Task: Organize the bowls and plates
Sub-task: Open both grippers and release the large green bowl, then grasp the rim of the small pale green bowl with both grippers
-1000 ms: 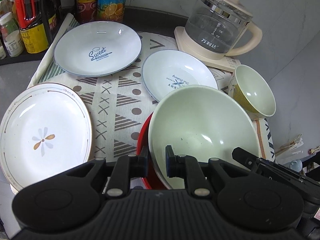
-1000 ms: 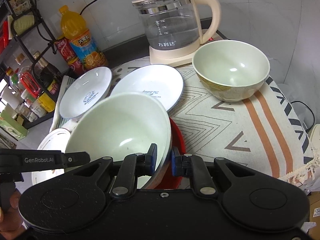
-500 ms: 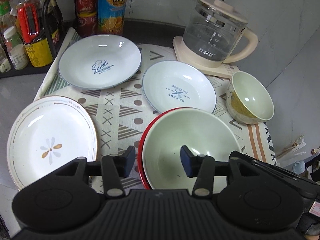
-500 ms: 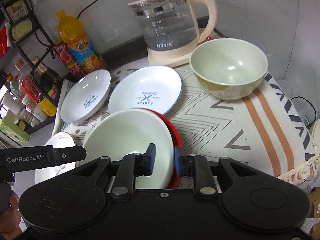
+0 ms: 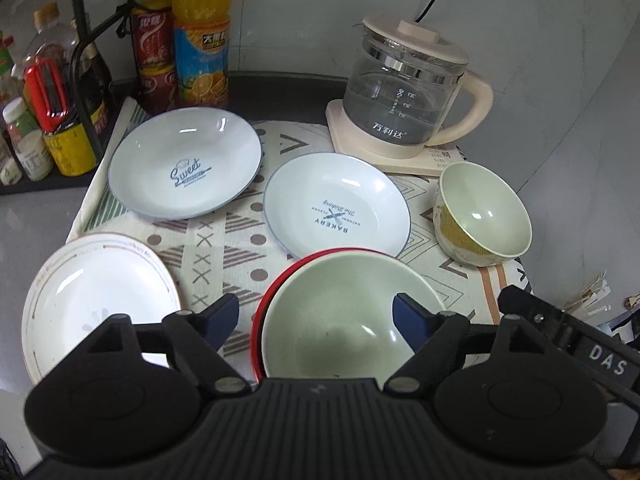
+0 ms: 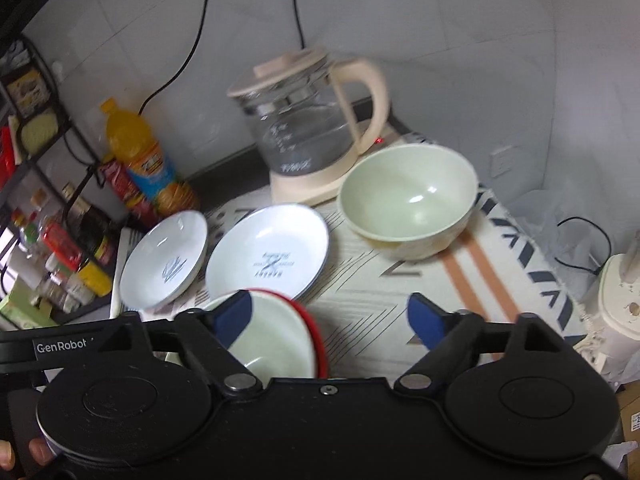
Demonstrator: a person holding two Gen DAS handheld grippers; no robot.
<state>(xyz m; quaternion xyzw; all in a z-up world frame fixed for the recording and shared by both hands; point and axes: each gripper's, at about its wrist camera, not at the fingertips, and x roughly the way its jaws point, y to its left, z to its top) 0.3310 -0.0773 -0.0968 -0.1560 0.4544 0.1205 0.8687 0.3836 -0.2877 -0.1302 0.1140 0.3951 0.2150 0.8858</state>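
Pale-green bowl (image 5: 352, 320) sits nested in red bowl (image 5: 258, 320) at near edge of patterned cloth (image 5: 224, 248), w/ BAKERY plate (image 5: 336, 204) just behind. Left gripper (image 5: 316, 314) & right gripper (image 6: 330, 314) both spread wide, gripping nothing. 2nd green bowl (image 6: 408, 200) stands apart by glass kettle (image 5: 404, 92).

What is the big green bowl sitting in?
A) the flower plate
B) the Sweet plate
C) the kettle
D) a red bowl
D: the big green bowl rests nested inside a red bowl, whose red rim shows around its left and far edge.
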